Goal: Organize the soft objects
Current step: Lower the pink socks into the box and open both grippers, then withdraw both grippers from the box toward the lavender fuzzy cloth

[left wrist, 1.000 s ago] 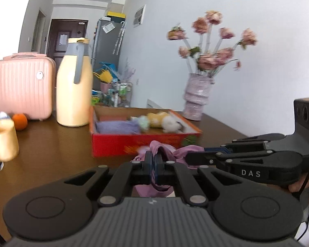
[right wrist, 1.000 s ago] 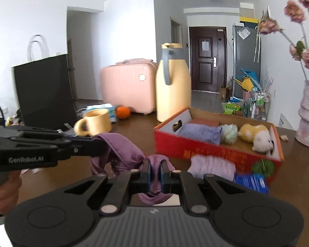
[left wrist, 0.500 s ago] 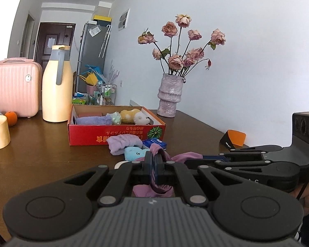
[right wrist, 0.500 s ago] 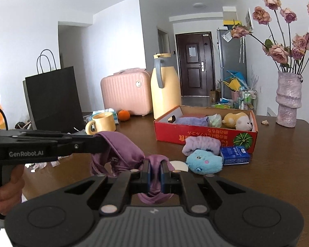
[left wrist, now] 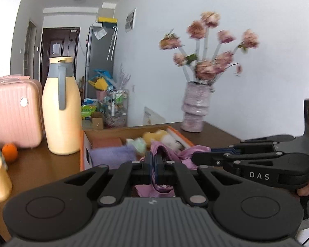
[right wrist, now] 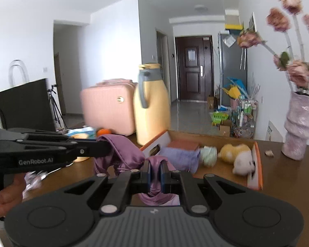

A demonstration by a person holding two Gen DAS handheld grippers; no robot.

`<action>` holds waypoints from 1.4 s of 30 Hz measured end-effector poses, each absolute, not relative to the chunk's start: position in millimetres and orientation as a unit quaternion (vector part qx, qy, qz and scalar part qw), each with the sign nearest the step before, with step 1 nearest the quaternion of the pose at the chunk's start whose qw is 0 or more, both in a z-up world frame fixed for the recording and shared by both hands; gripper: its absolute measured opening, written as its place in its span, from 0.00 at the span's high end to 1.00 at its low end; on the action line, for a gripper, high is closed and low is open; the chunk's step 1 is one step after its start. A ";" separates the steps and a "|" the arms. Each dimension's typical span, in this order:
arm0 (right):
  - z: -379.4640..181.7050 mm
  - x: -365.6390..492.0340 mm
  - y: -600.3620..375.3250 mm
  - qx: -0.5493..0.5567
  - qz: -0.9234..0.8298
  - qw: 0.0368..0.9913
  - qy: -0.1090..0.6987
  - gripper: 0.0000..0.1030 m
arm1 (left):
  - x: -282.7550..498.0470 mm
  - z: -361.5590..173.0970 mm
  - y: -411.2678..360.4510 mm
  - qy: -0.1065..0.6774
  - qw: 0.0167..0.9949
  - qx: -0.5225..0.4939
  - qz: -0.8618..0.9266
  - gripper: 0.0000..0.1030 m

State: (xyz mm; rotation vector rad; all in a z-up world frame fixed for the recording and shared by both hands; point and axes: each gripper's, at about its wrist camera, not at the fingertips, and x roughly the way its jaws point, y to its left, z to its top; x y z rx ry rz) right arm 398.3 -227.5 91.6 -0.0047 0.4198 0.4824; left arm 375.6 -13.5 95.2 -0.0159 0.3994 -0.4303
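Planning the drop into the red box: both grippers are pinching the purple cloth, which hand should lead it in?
Probably right. Both the left gripper and right gripper are shut on the purple cloth. In the right wrist view the red box lies open straight ahead; in the left wrist view it sits partly hidden behind cloth.

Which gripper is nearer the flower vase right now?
Right. The right gripper has the flower vase off to its right across the box; the left gripper is on the far side of it, both clamping the purple cloth.
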 end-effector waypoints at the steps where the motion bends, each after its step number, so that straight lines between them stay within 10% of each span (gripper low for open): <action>1: 92.2 425.1 -223.2 -0.005 0.233 0.948 0.215 0.92 | 400.6 94.2 -13.6 0.205 0.958 -0.004 -0.200 0.97; 16: -2.5 601.1 -184.0 0.024 0.222 0.899 0.377 0.87 | 560.4 4.5 -11.2 0.329 0.938 0.037 -0.106 0.89; 26: 68.2 548.2 -235.0 0.028 0.176 0.935 0.308 0.82 | 513.5 60.3 -2.6 0.278 0.955 0.041 -0.098 0.73; 33: 123.9 461.9 -296.2 0.043 0.117 0.962 0.243 0.62 | 426.6 110.8 0.3 0.205 0.974 0.028 -0.090 0.61; 37: 132.8 405.8 -320.1 0.024 0.071 0.977 0.199 0.31 | 365.9 120.6 -0.6 0.150 0.985 0.027 -0.076 0.20; 42: 132.0 347.4 -333.5 0.012 0.055 0.986 0.159 0.30 | 313.6 122.5 -7.1 0.115 0.990 0.024 -0.078 0.19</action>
